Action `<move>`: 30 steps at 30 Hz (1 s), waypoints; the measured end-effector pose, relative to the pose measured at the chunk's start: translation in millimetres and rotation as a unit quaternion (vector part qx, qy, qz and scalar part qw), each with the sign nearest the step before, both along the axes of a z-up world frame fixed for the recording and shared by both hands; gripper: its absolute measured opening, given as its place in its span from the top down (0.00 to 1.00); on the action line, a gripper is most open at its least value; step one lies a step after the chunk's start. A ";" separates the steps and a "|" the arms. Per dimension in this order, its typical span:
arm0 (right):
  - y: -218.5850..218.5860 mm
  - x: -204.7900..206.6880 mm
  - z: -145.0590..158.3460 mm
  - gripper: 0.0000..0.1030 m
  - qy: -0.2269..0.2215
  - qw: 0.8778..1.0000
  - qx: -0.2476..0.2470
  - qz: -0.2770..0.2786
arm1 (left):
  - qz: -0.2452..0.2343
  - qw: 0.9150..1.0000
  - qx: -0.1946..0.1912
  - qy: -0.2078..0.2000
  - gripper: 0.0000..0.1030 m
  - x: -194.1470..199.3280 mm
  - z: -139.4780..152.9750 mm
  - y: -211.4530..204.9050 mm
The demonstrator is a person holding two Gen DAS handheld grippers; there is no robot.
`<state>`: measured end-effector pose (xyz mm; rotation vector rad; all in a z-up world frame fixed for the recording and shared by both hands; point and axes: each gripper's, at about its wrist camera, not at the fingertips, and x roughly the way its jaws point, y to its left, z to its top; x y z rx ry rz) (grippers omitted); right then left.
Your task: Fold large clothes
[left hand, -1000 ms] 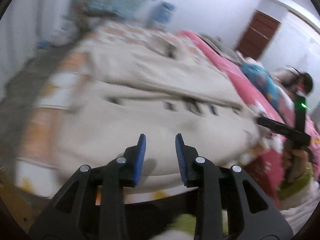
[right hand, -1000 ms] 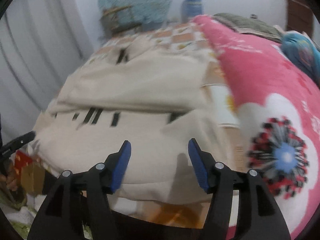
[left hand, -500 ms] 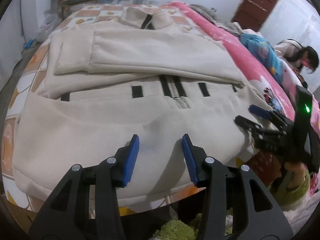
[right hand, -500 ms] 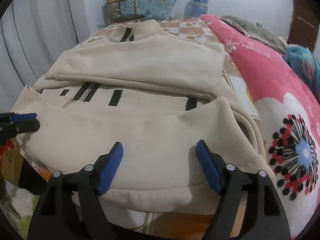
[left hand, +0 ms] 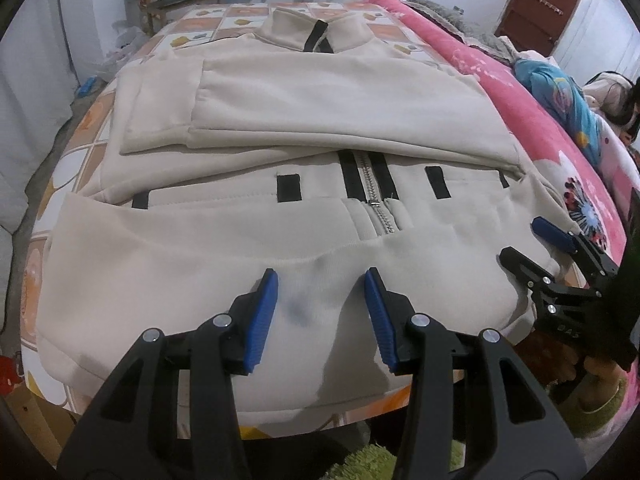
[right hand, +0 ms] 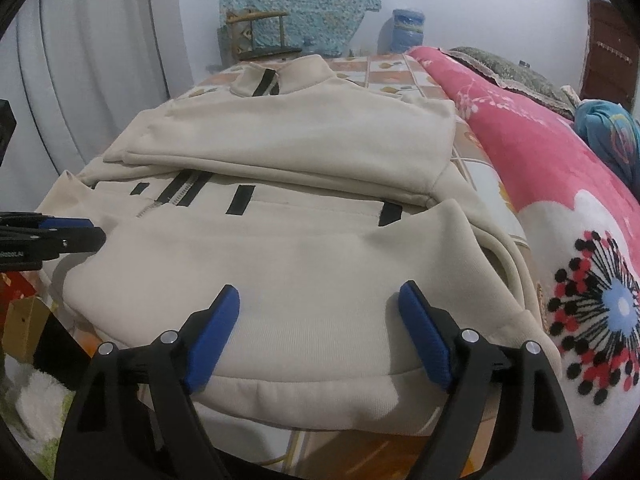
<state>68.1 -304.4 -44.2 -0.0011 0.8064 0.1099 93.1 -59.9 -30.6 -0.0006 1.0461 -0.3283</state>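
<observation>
I see my left gripper [left hand: 320,312] and right gripper [right hand: 318,334] above the folded cream jacket [left hand: 280,208] on the bed [right hand: 540,184]. Both jaws have just been opening and stand apart, gripping nothing.

the jacket [left hand: 280,272] hem's near edge sits hidden behind the left tool [left hand: 320,312].

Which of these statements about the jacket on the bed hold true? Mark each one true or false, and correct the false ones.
1. The cream zip-up jacket lies with its sleeves folded across the chest. True.
2. The left gripper is clamped on the hem. False: its jaws stand apart with nothing pinched.
3. A pink floral blanket lies beside the jacket. True.
4. The right gripper holds a sleeve. False: it is open and holds nothing.
5. The collar points away from both grippers. True.
</observation>
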 end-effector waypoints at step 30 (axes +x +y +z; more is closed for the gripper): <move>-22.0 3.0 23.5 0.29 0.047 0.997 0.057 -0.038 | -0.027 0.998 -0.017 -0.058 0.58 -10.5 -4.6 5.8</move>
